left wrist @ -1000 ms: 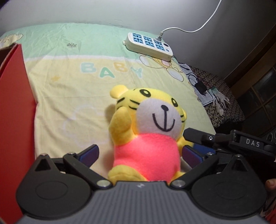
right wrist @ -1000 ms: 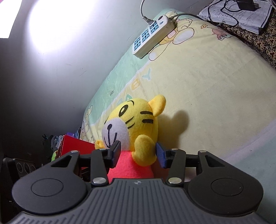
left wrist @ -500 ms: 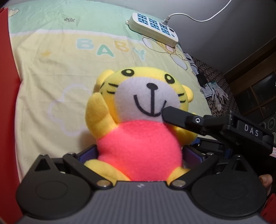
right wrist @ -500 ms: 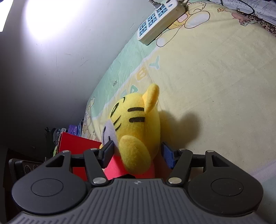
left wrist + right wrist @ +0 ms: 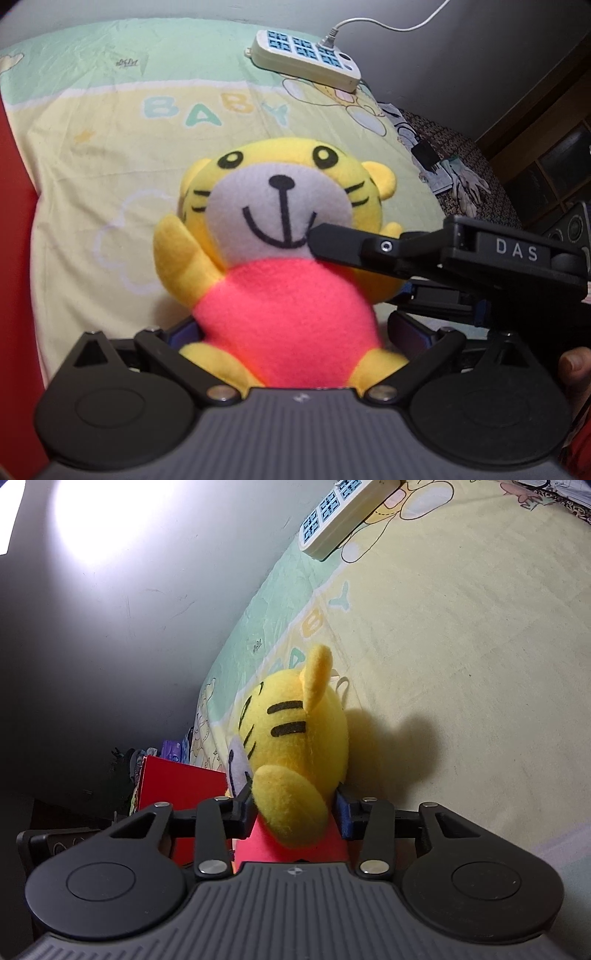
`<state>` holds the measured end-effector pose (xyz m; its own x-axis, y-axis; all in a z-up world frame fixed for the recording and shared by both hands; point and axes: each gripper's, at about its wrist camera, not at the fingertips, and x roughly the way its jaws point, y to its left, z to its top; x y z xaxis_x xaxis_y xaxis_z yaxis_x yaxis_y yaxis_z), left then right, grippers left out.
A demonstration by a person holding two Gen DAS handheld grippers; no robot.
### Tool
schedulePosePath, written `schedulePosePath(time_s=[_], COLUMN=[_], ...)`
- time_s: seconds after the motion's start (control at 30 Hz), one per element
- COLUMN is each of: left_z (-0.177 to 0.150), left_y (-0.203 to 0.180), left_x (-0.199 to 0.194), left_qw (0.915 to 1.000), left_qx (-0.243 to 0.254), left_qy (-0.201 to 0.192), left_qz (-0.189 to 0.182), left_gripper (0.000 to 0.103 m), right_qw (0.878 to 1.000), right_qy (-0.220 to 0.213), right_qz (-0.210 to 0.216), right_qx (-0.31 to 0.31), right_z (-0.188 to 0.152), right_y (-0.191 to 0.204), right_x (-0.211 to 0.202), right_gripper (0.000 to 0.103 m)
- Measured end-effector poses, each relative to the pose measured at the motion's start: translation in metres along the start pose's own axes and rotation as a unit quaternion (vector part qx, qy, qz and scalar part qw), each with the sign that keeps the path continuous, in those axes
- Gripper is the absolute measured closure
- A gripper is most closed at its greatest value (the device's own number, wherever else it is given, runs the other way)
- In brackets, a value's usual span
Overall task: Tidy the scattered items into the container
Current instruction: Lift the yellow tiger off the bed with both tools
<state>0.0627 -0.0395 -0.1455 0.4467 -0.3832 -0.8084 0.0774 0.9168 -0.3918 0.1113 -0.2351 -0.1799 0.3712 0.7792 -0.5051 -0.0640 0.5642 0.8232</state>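
At the far left of the left wrist view stands the red container (image 5: 14,258), its wall rising beside the bed (image 5: 92,155); the bed wears a pale yellow sheet with a mint green band along the grey wall (image 5: 461,66), the word BABY and cartoon drawings printed on it; in the middle the tiger plush (image 5: 284,258), yellow with a pink body, sits upright on the sheet, its lower body between the wide-set fingers of the left gripper (image 5: 291,332), which do not visibly press it; the right gripper (image 5: 293,808) reaches in from the right at the plush's cheek and arm, its jaws closing with both pads against the toy; a white power strip (image 5: 306,59) lies near the wall, its cord running up and away; further right a dark patterned cover (image 5: 469,173) carries papers and a black adapter, and dark wooden furniture (image 5: 554,170) fills the room's corner
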Motion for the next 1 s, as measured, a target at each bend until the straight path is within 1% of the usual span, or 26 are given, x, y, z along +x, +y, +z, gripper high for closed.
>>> schedulePosePath(time_s=[0.27,0.57,0.83,1.0], left_z=[-0.014,-0.029,-0.040,-0.045], left_y=[-0.018,-0.034,-0.034,-0.032], left_x=[-0.018,-0.056,-0.090,-0.112], left_qw=[0.9995,0.9979,0.9976,0.9967], left_qx=[0.030,0.056,0.039,0.022], left_qy=[0.002,-0.030,-0.055,-0.078], left_qz=[-0.007,-0.006,-0.012,-0.008], left_gripper=[0.003,0.003,0.003,0.003], right_qw=[1.000,0.999,0.996,0.994], right_qy=[-0.007,-0.031,-0.037,-0.034], right_qz=[0.000,0.017,0.029,0.052], right_qx=[-0.007,-0.027,-0.069,-0.086], right_z=[-0.017,-0.034,-0.046,-0.051], right_y=[0.009,0.034,0.065,0.080], right_x=[-0.027,-0.049,-0.062,-0.065], right_gripper=[0.059,0.059,0.058,0.058])
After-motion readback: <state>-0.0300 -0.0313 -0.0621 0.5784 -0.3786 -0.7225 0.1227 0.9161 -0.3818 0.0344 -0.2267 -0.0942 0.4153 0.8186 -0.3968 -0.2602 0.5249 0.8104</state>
